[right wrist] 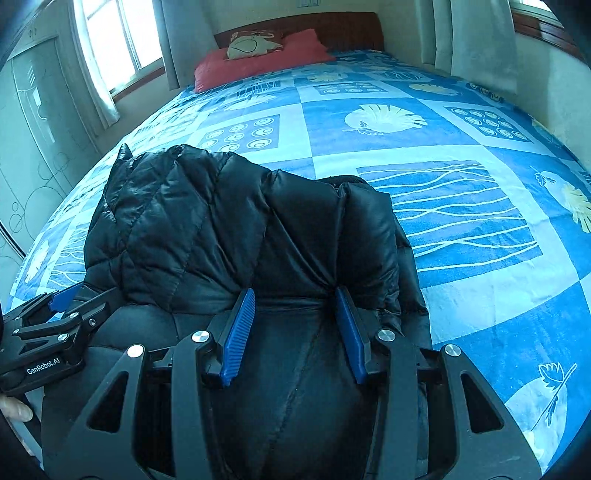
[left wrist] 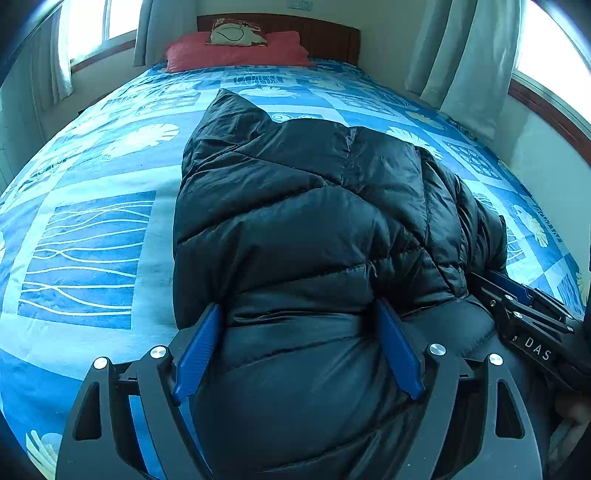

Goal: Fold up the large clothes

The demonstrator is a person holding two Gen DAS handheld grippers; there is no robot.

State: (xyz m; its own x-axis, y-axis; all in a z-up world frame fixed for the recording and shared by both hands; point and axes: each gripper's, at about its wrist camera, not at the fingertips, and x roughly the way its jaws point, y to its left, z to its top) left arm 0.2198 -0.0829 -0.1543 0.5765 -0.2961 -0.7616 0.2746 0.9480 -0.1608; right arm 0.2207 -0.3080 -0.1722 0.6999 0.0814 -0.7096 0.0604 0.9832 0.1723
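Both grippers, left gripper [left wrist: 299, 314] and right gripper [right wrist: 295, 299], fingers apart, straddle the black puffer jacket [left wrist: 314, 206], which runs lengthwise ahead toward the headboard [left wrist: 325, 33].

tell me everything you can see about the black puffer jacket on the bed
The black quilted puffer jacket looks like shiny, wrinkled nylon stitched into padded panels. It lies bunched and partly folded on the blue patterned bedspread, its far end pointing toward the red pillow. Its near edge bulges up between the spread blue fingers of both tools: the left gripper and the right gripper each straddle a thick fold, with padding pressed against the fingers. Whether they pinch it tight is unclear.
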